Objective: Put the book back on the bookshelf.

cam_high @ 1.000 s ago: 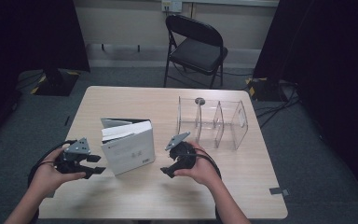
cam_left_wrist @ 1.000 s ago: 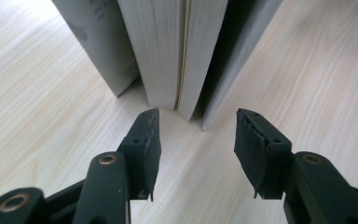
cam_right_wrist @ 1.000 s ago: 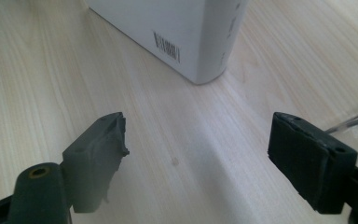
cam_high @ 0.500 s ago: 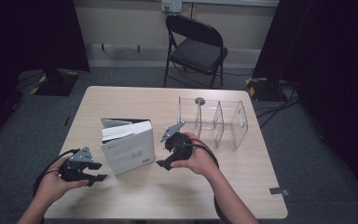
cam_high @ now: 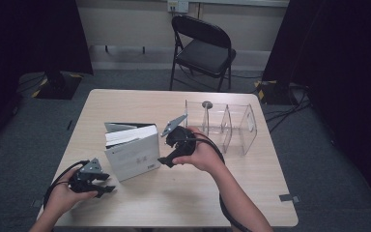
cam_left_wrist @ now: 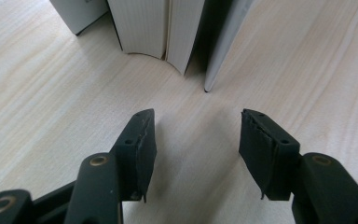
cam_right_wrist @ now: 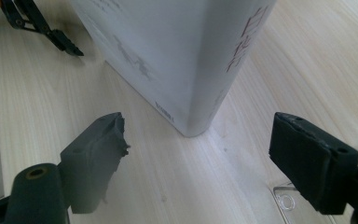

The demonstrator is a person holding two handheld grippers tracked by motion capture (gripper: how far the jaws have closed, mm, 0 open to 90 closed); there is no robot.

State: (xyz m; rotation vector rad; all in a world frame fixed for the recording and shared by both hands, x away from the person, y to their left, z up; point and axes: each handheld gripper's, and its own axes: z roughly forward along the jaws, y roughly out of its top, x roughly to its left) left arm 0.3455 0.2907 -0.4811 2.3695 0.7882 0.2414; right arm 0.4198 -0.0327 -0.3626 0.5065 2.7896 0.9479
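Observation:
A white book (cam_high: 133, 155) stands upright on the table (cam_high: 198, 198), with a grey-covered one (cam_high: 121, 126) leaning behind it. My left gripper (cam_high: 107, 186) sits low near the table's front left; its jaws have just been opening and hold nothing. In the left gripper view its gripper (cam_left_wrist: 193, 135) faces the books' page edges (cam_left_wrist: 154, 28), a short way off. My right gripper (cam_high: 165, 161) hovers at the white book's right side, open. In the right gripper view that gripper (cam_right_wrist: 198, 140) straddles empty table in front of the book's spine corner (cam_right_wrist: 200, 60).
A clear acrylic organiser (cam_high: 222, 124) with several compartments stands at the back right of the table; its edge (cam_right_wrist: 284, 201) lies just beside the right jaw. A black folding chair (cam_high: 200, 46) stands beyond the table. The other gripper (cam_right_wrist: 42, 28) appears far left of the book.
My left hand has sunk toward the table's front edge. My right hand has lifted and shifted left, closer to the white book's right side. The books have not moved.

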